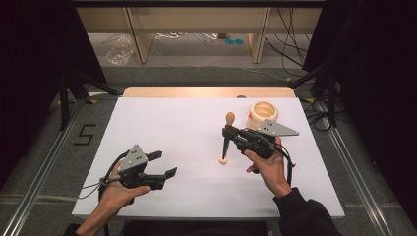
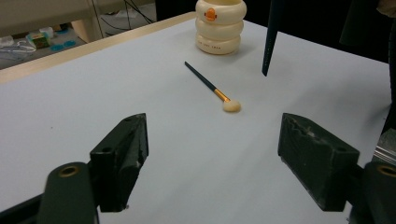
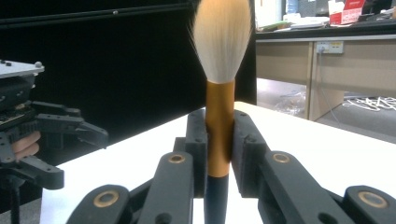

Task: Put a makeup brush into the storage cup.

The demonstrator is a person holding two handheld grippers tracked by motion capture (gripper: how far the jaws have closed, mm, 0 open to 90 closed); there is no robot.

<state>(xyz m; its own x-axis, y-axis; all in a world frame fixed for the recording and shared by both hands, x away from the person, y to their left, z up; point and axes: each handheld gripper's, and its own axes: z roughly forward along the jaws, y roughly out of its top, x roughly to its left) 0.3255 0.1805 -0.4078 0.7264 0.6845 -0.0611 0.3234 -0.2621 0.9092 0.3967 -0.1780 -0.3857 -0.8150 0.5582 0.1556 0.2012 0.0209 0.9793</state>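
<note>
A large brush (image 3: 219,84) with a pale bristle head, copper ferrule and dark handle is pinched upright between the pads of the right tongs (image 3: 219,154), the bristles pointing up; in the high view the same brush (image 1: 229,119) is seen held by the right tongs (image 1: 227,132) above the white desk (image 1: 187,128), with its handle pointing down toward the surface. A smaller brush (image 2: 211,87) with a dark handle and a cream tip is seen lying flat on the desk in the left gripper view, apart from both tongs, with its tip toward the camera. Beyond it, near the far edge of the desk, a cream ringed holder (image 2: 220,25) is stood upright; in the high view this holder (image 1: 263,114) is found just beyond the right hand (image 1: 268,164). The left tongs (image 2: 212,161) are spread wide, with nothing between them, over bare desk, and are held low at the near left of the desk (image 1: 162,164).
</note>
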